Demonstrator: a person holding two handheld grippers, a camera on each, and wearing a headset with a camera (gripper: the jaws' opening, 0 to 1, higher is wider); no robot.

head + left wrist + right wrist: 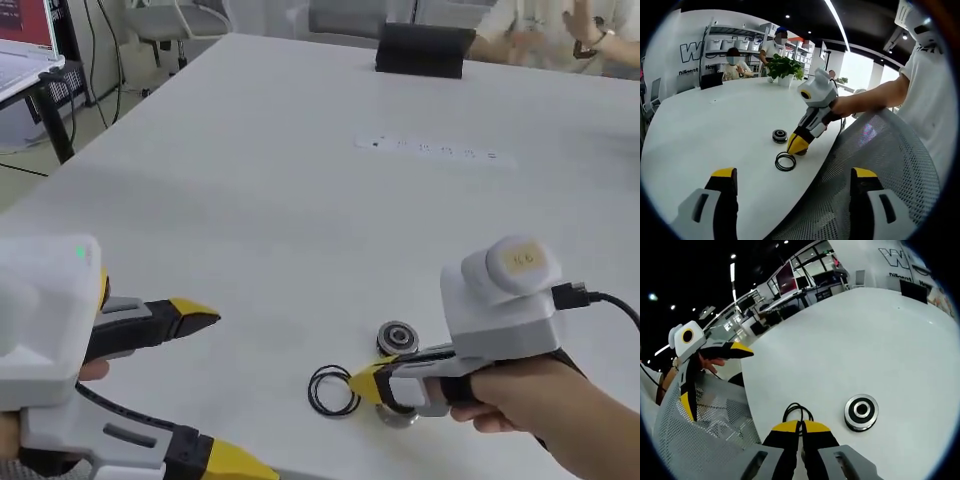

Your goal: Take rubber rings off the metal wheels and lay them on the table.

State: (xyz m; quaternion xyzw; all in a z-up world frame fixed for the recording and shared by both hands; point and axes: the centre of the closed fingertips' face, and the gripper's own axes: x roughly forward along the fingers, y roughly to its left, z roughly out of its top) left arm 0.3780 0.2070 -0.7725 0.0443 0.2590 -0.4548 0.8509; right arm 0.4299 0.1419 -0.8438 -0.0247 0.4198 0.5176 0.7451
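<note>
our right gripper (360, 384) is pressed together, its tips touching the black rings (333, 390). the rings lie flat on the white surface (300, 200), just beside the wheel (398, 338). our left gripper (215, 395) is spread wide, empty, well apart from the wheel.

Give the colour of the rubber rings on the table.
Black: the thin round rubber rings show best in the left gripper view.

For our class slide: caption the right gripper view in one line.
Shut right gripper behind black rubber rings, metal wheel beside them, on white table.
</note>
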